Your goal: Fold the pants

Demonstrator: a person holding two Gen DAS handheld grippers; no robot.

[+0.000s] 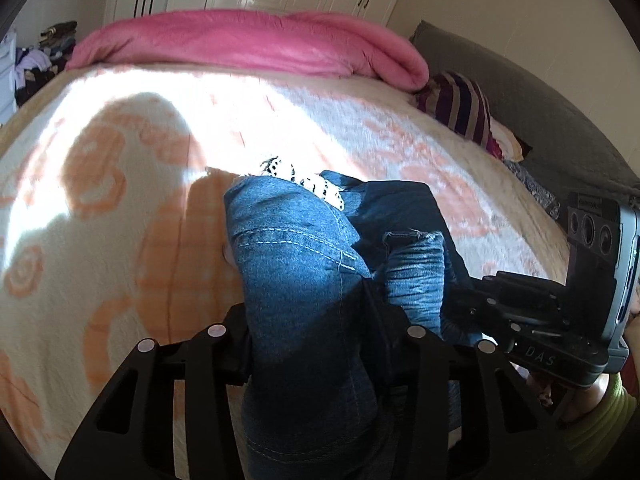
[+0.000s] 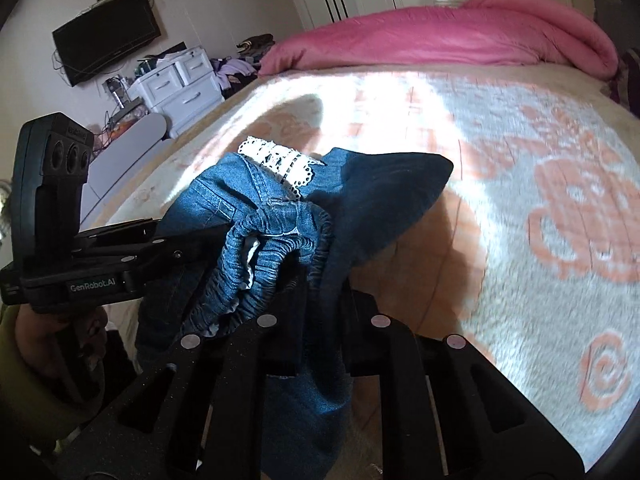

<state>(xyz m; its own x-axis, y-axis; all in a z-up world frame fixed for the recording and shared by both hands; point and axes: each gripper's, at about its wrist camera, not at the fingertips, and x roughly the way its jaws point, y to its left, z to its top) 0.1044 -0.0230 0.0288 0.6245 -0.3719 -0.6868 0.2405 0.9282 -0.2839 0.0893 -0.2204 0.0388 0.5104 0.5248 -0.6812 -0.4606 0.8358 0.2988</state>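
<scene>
A pair of blue denim pants (image 1: 296, 256) with white lace trim hangs bunched above the bed. My left gripper (image 1: 312, 320) is shut on the denim, which drapes over and between its fingers. My right gripper (image 2: 316, 300) is shut on the elastic waistband of the same pants (image 2: 280, 240). Both grippers hold the pants close together, lifted off the blanket. The right gripper also shows at the right of the left wrist view (image 1: 532, 316), and the left gripper shows at the left of the right wrist view (image 2: 100, 264). The fingertips are hidden by cloth.
The bed is covered by a white blanket with orange patterns (image 1: 120, 200). A pink duvet (image 1: 248, 40) lies along its far side, striped cushions (image 1: 460, 104) at the right. A white drawer unit (image 2: 176, 84) and wall TV (image 2: 104, 40) stand left of the bed.
</scene>
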